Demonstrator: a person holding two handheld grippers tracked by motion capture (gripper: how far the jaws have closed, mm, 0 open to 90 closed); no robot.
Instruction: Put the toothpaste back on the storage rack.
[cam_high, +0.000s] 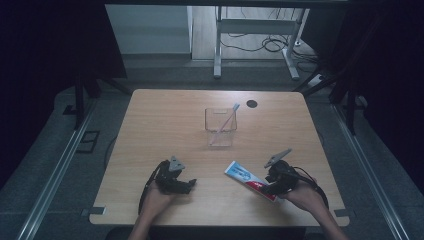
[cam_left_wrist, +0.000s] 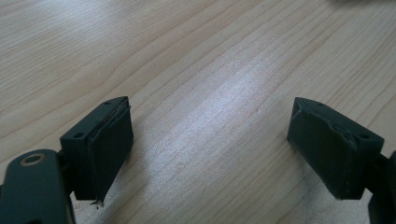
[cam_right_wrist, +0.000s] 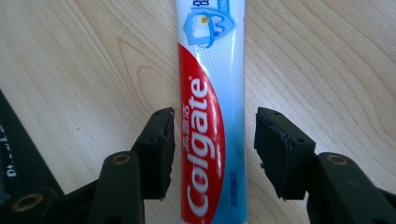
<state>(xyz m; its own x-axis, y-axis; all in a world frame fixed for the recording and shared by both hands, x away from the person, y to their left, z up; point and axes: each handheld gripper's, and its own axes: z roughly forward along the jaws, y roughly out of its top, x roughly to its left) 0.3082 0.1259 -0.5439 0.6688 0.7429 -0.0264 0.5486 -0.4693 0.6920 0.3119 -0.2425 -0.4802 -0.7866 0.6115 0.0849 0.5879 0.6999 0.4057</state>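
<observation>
**Two grippers low at the near edge, tube straddled but not gripped**

Two jaws of the right gripper stood apart either side of the toothpaste tube, gaps on both sides, holding nothing. Tube lay flat on the table, near right. Risk, as judged: a soft, slick tube could squirm or skid if pinched off-centre, or paste could squeeze out. The left gripper was wide open over bare wood, empty. Farther off, mid-table, a clear cup held a toothbrush; nothing stood between it and the tube. Dark round spot near the far edge.
</observation>
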